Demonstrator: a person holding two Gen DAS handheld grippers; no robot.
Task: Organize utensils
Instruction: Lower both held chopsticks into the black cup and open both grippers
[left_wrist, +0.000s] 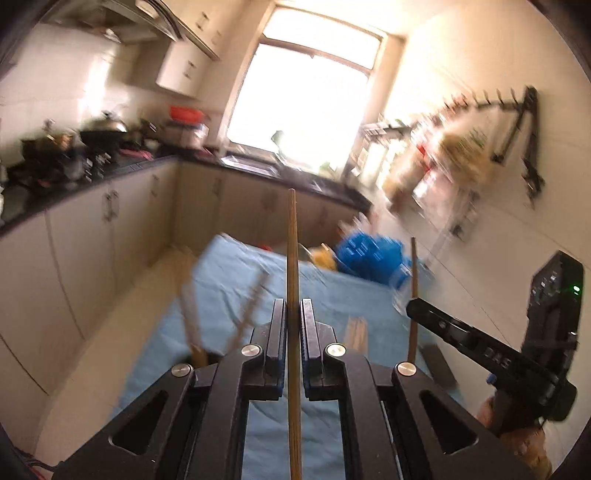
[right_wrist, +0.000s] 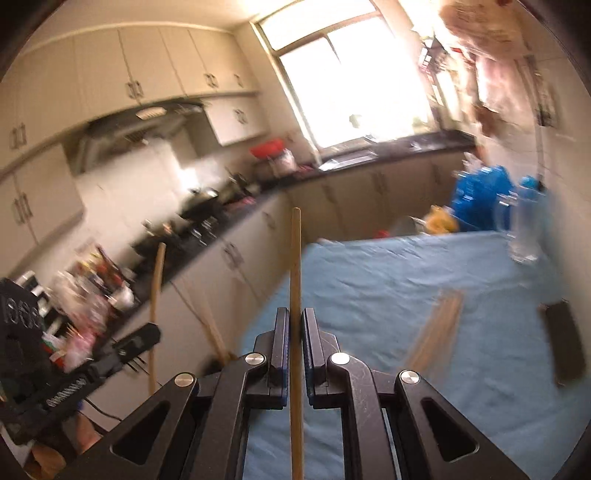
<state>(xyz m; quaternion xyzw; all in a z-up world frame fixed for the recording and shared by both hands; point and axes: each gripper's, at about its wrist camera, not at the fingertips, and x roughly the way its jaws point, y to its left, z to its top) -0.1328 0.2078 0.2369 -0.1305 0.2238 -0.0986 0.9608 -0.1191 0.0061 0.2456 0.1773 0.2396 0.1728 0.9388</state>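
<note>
My left gripper (left_wrist: 293, 310) is shut on a wooden chopstick (left_wrist: 291, 236) that points up and forward above the blue cloth (left_wrist: 229, 291). My right gripper (right_wrist: 294, 319) is shut on another wooden chopstick (right_wrist: 295, 258). Each gripper shows in the other's view: the right one (left_wrist: 417, 310) with its chopstick (left_wrist: 413, 288), the left one (right_wrist: 147, 336) with its chopstick (right_wrist: 157, 288). Loose chopsticks (right_wrist: 437, 325) lie on the cloth. More chopsticks (left_wrist: 195, 325) stand in a dark holder, blurred, low at the left.
A black flat object (right_wrist: 563, 343) lies on the cloth at the right. A clear glass (right_wrist: 524, 229), a blue bag (right_wrist: 480, 199) and a yellow item (right_wrist: 437, 219) stand at the table's far end. Kitchen counters with cookware (left_wrist: 103, 133) run along the left.
</note>
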